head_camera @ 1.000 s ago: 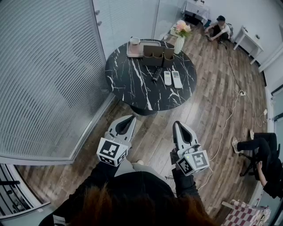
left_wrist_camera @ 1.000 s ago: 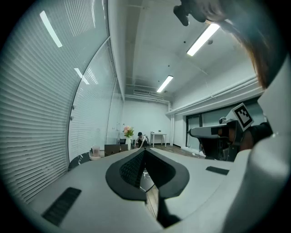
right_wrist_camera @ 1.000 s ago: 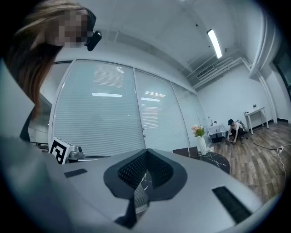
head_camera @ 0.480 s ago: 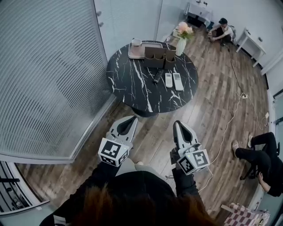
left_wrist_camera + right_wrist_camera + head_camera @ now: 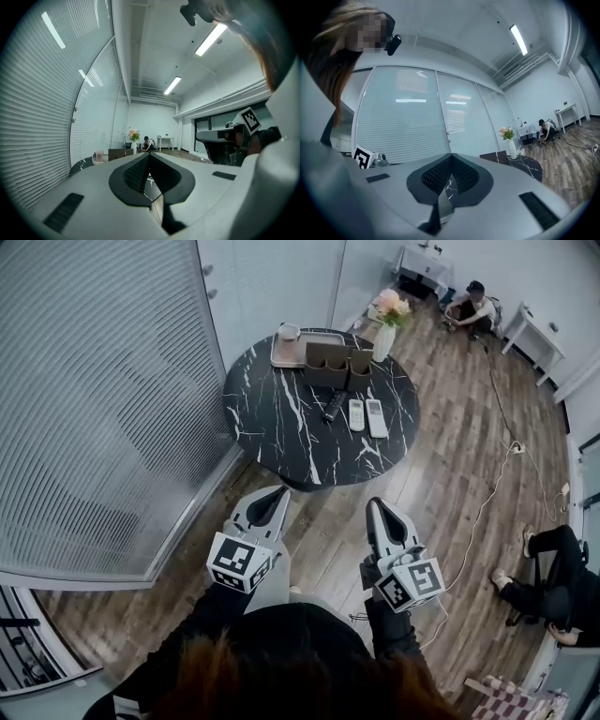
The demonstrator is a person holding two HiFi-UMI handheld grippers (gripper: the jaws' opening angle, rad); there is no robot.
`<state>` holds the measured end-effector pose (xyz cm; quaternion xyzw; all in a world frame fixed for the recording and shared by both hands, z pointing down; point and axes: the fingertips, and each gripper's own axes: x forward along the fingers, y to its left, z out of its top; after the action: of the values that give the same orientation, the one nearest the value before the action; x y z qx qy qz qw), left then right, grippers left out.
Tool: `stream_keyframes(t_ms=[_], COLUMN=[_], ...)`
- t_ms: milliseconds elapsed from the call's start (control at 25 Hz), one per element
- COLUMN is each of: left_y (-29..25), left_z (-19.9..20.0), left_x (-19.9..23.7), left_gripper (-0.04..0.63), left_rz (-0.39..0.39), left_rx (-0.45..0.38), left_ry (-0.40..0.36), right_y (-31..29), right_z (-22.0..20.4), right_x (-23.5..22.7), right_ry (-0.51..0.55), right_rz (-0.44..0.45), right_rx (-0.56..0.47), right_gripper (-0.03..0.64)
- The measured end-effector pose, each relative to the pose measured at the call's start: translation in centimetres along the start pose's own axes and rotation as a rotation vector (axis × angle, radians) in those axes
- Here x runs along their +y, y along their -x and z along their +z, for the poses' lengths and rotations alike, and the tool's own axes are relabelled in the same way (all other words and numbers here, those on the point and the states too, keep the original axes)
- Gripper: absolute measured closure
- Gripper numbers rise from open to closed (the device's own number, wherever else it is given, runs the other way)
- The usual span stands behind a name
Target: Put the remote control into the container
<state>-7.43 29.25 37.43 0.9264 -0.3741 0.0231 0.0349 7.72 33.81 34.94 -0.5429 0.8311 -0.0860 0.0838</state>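
Hardly moved, right tool [image 5: 375, 505] hovers well short of the remote controls [image 5: 356, 414].

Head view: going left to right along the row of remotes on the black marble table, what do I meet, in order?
black remote → first white remote → second white remote

Office-type room, plain and sparsely fitted. Glass partition walls with slatted blinds [image 5: 103, 399] closed off one side; strip lights [image 5: 213, 40] ran along a white ceiling. Wood-plank floor [image 5: 450, 521] throughout. A round black marble-look table [image 5: 281, 427] stood near the glass, with white desks [image 5: 534, 329] against the far wall. One person [image 5: 473, 304] sat on the floor by the desks.
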Motion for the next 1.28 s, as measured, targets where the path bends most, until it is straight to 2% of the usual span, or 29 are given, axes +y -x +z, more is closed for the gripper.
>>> stream_keyframes(t_ms=[560, 1040, 1280], left_y=[-6.7, -14.1, -16.5], left_z=[0.1, 2.9, 3.3], left_x=[3.6, 11.2, 15.2], left_gripper=[0.598, 0.598, 0.598], left_rz=[-0.051, -0.107, -0.117], left_rx=[0.005, -0.016, -0.017], left_ry=[0.024, 0.019, 0.025], right_y=[-4.7, -13.7, -18.0], right_z=[0.6, 3.4, 3.5], right_x=[-3.9, -6.9, -7.7], right_ry=[0.013, 0.03, 0.033], right_rz=[-0.053, -0.099, -0.114], right_rx=[0.006, -0.036, -0.033], right_gripper=[0.6, 0.6, 0.6])
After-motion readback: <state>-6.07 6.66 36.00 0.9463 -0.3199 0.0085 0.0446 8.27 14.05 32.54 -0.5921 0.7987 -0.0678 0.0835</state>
